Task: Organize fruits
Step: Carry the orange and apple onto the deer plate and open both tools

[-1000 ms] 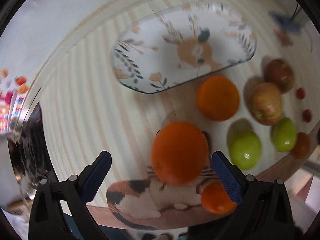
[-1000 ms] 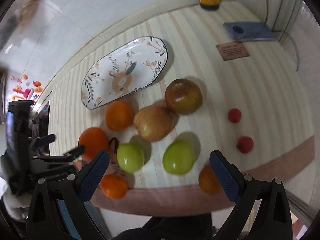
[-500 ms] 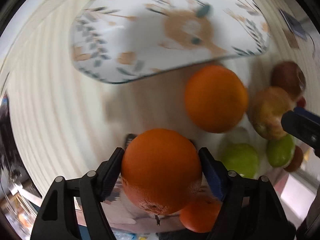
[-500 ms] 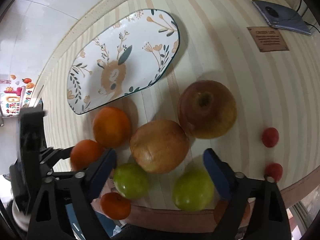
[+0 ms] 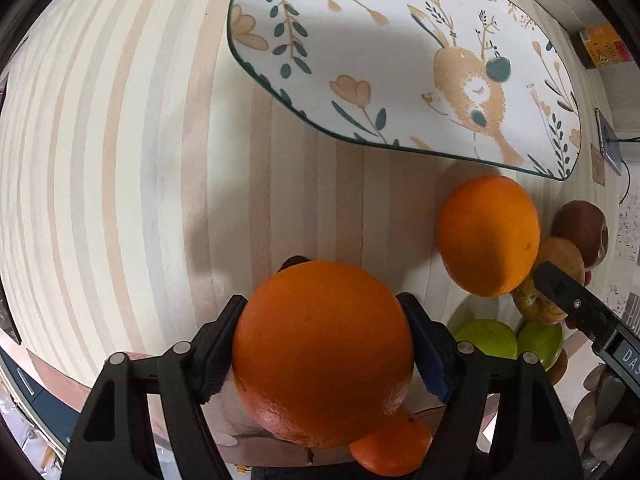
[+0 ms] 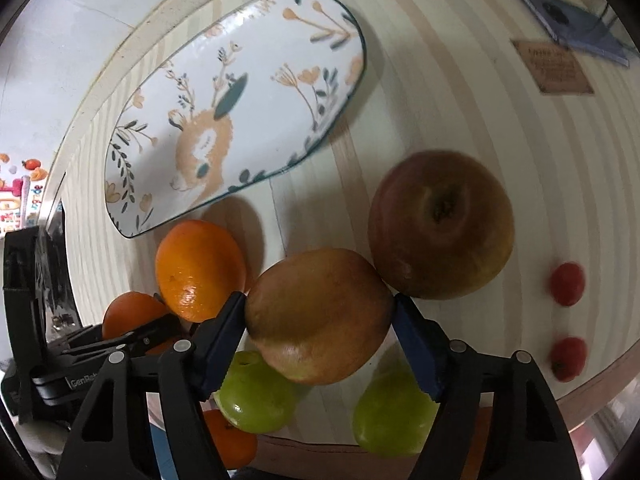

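Fingers (image 5: 224, 344) clamp an orange (image 5: 324, 354), others (image 6: 416, 348) an apple (image 6: 320, 316), with fruit crowding beside the plate (image 6: 280, 32).

two wrist fisheyes, both aimed steeply down, close over the striped table (image 5: 120, 140)

both views share the oval deer plate (image 5: 400, 40) (image 6: 256, 92) and the loose orange (image 5: 488, 236) (image 6: 200, 268).

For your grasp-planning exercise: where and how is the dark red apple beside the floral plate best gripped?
Grip the dark red apple across its widest middle, coming from above. It sits stem hollow up; the russet apple crowds one side, so place the pads on its free flanks.
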Demonstrator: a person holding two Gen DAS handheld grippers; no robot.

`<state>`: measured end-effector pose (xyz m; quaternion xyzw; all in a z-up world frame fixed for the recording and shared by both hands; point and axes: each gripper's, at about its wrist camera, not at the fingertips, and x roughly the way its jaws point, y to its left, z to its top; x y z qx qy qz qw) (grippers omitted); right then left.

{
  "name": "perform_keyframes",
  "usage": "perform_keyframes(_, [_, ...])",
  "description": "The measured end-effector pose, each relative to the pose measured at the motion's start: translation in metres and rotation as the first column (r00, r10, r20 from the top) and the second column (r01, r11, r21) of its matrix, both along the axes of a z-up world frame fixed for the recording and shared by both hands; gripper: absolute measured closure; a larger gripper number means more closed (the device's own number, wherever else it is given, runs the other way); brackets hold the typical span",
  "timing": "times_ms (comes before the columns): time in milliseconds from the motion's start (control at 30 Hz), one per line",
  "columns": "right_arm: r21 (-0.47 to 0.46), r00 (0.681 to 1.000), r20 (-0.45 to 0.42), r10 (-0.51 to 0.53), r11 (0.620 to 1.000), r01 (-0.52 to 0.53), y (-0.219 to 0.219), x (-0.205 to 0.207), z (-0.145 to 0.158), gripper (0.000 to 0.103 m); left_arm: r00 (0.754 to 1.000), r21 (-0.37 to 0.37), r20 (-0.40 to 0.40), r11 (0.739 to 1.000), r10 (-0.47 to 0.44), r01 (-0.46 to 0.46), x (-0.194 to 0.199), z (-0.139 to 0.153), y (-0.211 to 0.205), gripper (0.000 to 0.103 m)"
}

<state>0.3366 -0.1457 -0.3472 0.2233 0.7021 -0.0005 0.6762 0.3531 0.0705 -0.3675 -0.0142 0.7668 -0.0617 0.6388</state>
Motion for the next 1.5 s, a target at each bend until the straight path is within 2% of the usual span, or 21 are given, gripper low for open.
perform_keyframes(100, [-0.017, 1.0, 0.003, 0.009, 1.0, -0.009, 0.003, -0.004, 0.002, 0.028, 1.0, 0.028, 0.015, 0.999, -0.02, 0.02, -0.006, -0.002, -0.005, 0.029])
perform_keyframes(200, [-0.004, 1.0, 0.006, 0.015, 1.0, -0.015, 0.005, -0.007, 0.005, 0.028, 0.999, 0.01, 0.03, 1.0, -0.014, 0.013, -0.009, 0.009, 0.003, 0.029])
perform_keyframes(300, [0.013, 1.0, 0.021, 0.015, 1.0, -0.015, 0.007, -0.007, 0.015, 0.028, 0.999, -0.012, 0.041, 1.0, -0.006, 0.007, 0.005, 0.04, -0.013, 0.029])
perform_keyframes(500, [0.093, 0.997, 0.081, -0.002, 0.996, -0.006, 0.003, 0.007, 0.053, 0.028, 0.996, -0.137, 0.072, 0.99, 0.049, -0.039, 0.025, 0.085, -0.003, 0.029])
perform_keyframes(633, [0.103, 0.991, 0.136, 0.012, 0.994, -0.027, 0.001, 0.042, 0.072, 0.028, 0.99, -0.185, 0.125, 0.982, 0.069, -0.045, 0.077, 0.115, -0.011, 0.029])
perform_keyframes(800, [-0.006, 0.98, 0.151, 0.127, 0.992, -0.128, 0.002, 0.108, 0.061, 0.028, 0.985, -0.157, 0.153, 0.986, 0.084, -0.06, 0.122, 0.113, -0.039, 0.029])
perform_keyframes(867, [-0.04, 0.973, 0.133, 0.189, 0.982, -0.186, 0.005, 0.128, 0.054, 0.028, 0.986, -0.146, 0.131, 0.986, 0.099, -0.08, 0.146, 0.095, -0.041, 0.029])
perform_keyframes(1000, [-0.088, 0.954, 0.096, 0.284, 0.957, -0.276, 0.015, 0.159, 0.037, 0.028, 0.99, -0.134, 0.082, 0.986, 0.111, -0.1, 0.167, 0.07, -0.049, 0.029])
perform_keyframes(1267, [-0.094, 0.93, 0.052, 0.363, 0.929, -0.358, 0.021, 0.177, 0.016, 0.028, 0.994, -0.104, 0.044, 0.99, 0.098, -0.093, 0.173, 0.052, -0.055, 0.029])
perform_keyframes(1433, [-0.073, 0.941, 0.033, 0.336, 0.94, -0.333, 0.017, 0.185, 0.011, 0.027, 0.997, -0.048, 0.025, 0.996, 0.072, -0.071, 0.179, 0.037, -0.07, 0.029])
perform_keyframes(1467, [-0.057, 0.946, 0.03, 0.324, 0.945, -0.322, 0.017, 0.183, 0.012, 0.02, 0.998, -0.042, 0.034, 0.997, 0.061, -0.06, 0.179, 0.037, -0.072, 0.029])
perform_keyframes(1500, [-0.056, 0.948, 0.029, 0.316, 0.948, -0.315, 0.015, 0.183, 0.014, 0.006, 0.997, -0.036, 0.045, 0.998, 0.056, -0.054, 0.18, 0.038, -0.072, 0.028])
